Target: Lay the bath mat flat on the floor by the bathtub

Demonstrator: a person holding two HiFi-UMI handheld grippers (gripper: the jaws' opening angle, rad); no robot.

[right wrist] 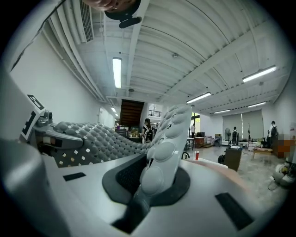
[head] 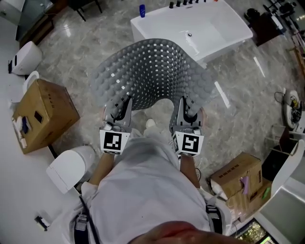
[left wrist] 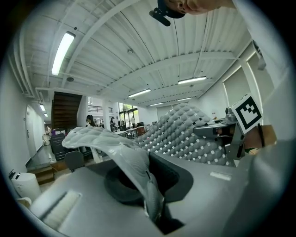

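A grey bubbled bath mat point(head: 152, 71) with small square holes hangs spread out in the air in front of me in the head view, above the marble floor and short of the white bathtub point(head: 200, 28). My left gripper point(head: 120, 110) is shut on the bath mat's near left corner and my right gripper point(head: 187, 110) is shut on its near right corner. In the left gripper view the bath mat point(left wrist: 138, 162) folds out of the closed jaws. The right gripper view shows the bath mat's point(right wrist: 162, 148) edge standing up from between its jaws.
A cardboard box point(head: 45, 114) and white toilets point(head: 71, 167) stand at my left. More cardboard boxes point(head: 238, 178) lie at my right. A blue bottle point(head: 142, 10) sits on the tub's far corner. Marble floor point(head: 100, 43) lies between me and the tub.
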